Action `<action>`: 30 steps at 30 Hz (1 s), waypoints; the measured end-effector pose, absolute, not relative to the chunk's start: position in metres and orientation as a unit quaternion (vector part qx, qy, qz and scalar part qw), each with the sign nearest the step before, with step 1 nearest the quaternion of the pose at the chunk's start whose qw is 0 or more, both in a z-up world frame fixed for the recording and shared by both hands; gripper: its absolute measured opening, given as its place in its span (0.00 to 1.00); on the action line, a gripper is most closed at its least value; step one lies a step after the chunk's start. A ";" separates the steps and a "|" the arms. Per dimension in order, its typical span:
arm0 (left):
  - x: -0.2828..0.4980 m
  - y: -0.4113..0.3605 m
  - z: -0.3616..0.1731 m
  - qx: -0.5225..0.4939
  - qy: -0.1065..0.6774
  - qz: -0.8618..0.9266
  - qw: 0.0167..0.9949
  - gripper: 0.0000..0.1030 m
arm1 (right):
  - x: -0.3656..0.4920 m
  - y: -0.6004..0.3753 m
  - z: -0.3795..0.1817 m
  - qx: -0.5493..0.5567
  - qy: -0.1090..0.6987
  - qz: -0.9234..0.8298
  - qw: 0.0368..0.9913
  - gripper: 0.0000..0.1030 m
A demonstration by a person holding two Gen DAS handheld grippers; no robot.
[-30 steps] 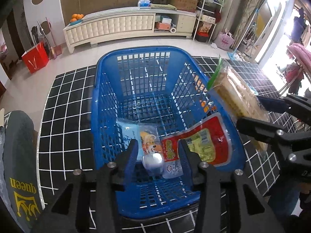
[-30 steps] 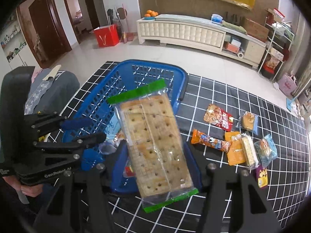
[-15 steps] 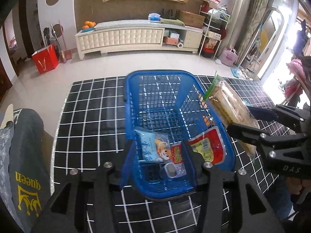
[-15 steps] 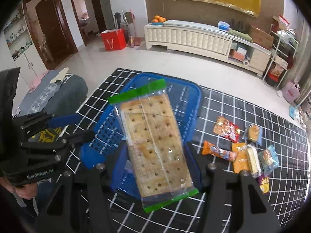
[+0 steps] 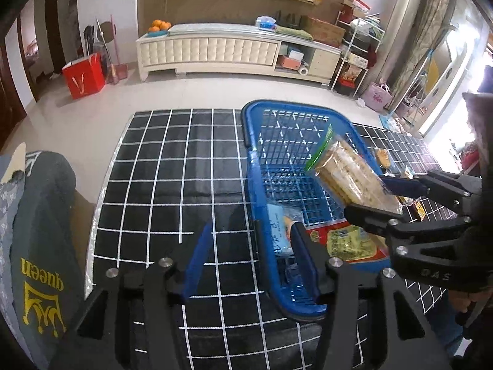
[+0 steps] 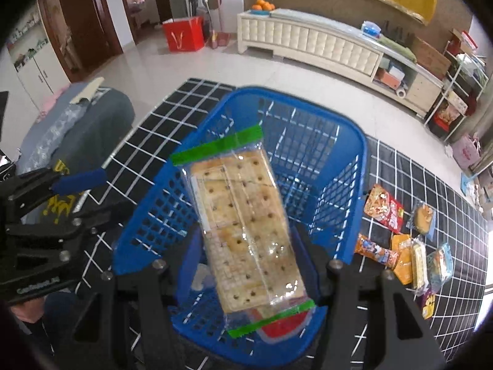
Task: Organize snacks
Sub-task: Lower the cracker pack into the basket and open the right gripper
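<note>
The right gripper (image 6: 246,246) clamps the cracker pack (image 6: 243,225), long axis toward 12 o'clock, above the basket (image 6: 354,166), while the left gripper (image 5: 249,259) gapes empty at 9 o'clock.

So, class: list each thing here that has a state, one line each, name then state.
Right hand-held gripper: shut on cracker pack.
Left hand-held gripper: open, holding nothing.
Cracker pack: sealed, held above basket.
Basket: upright, partly filled.
Loose snacks: lying on mat, outside basket.
</note>
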State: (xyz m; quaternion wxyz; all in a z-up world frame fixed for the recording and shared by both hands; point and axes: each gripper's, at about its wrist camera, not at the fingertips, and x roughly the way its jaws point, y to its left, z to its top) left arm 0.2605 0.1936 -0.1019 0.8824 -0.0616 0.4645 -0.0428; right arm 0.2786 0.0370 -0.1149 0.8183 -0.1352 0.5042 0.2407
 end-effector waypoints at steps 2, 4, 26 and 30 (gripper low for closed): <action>0.262 0.196 -0.106 -0.065 0.467 -0.044 0.881 0.50 | 0.280 0.039 -0.121 -0.141 0.510 0.242 0.813 0.60; 0.263 0.196 -0.110 -0.068 0.470 -0.046 0.879 0.50 | 0.279 0.042 -0.124 -0.149 0.510 0.239 0.813 0.61; 0.248 0.150 -0.081 -0.045 0.454 -0.065 0.888 0.57 | 0.259 -0.037 -0.073 -0.106 0.482 0.210 0.844 0.81; 0.244 0.119 -0.067 -0.028 0.443 -0.077 0.893 0.60 | 0.250 -0.080 -0.058 -0.094 0.472 0.191 0.856 0.81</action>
